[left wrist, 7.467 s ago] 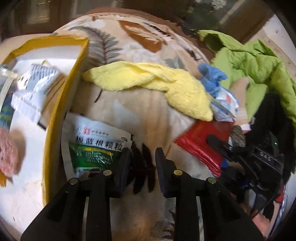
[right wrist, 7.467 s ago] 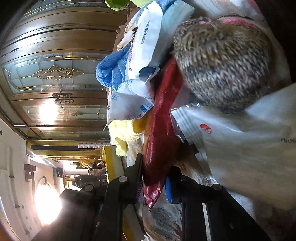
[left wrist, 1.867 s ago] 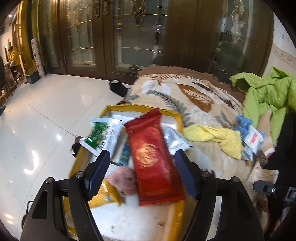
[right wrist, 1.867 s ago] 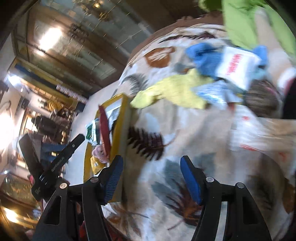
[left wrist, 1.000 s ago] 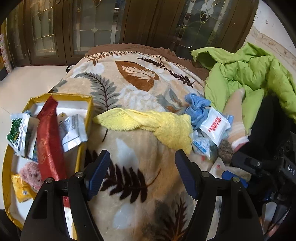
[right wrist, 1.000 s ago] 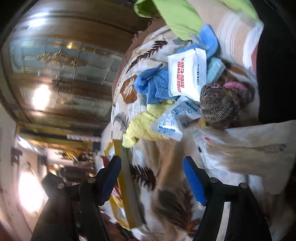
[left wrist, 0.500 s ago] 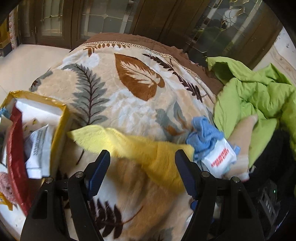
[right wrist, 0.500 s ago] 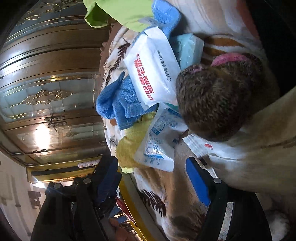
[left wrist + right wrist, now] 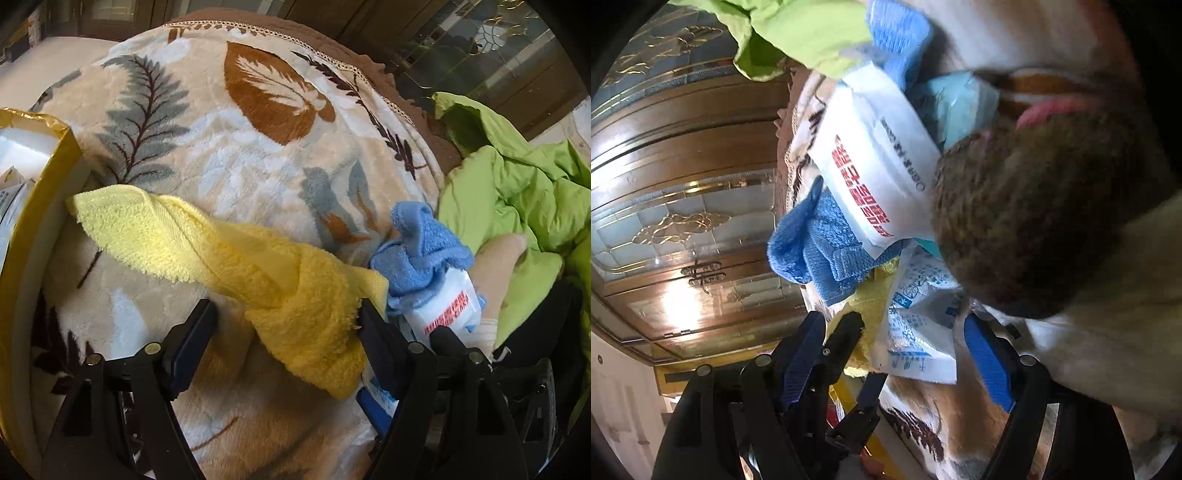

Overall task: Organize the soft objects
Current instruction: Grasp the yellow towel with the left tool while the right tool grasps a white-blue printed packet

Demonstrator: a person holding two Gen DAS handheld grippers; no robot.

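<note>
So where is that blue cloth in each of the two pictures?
Left wrist view: the blue cloth lies right of centre, bunched between the yellow towel and the green jacket.
Right wrist view: the blue cloth sits left of centre, partly under a packet.
Shared landmark: the white packet with red print lies against the cloth in both.

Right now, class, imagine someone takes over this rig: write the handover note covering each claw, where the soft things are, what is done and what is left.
Left claw: open, straddling the yellow towel, not clamped.
Right claw: open around the blue-print packet.
On the leaf blanket: blue cloth, red-print packet, knitted hat.
Done: some packets lie in the yellow box.
Left: box the towel, cloth, packets and hat.
</note>
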